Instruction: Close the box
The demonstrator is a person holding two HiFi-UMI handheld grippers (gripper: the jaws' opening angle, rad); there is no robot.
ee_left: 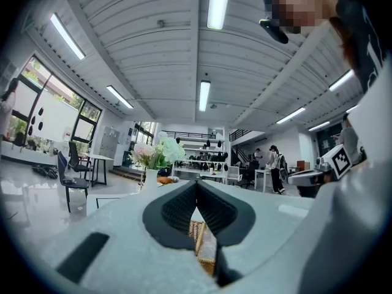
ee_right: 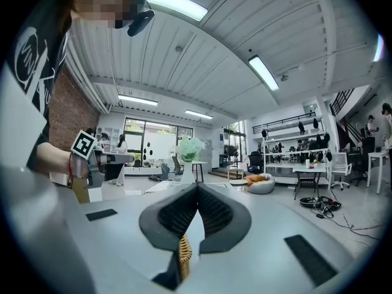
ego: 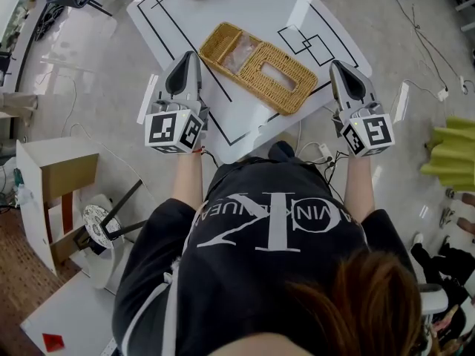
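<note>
Left gripper (ego: 191, 58) and right gripper (ego: 336, 67), both pinched together and empty, are flanking the upper-centre wicker box (ego: 258, 68), seemingly readying to close it.

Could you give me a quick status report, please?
Left gripper, right gripper shut, empty. Wicker box open, lid laid flat alongside. Nothing between grippers and box.

Left tool (ego: 191, 56) and right tool (ego: 336, 67) level, jaws together
</note>
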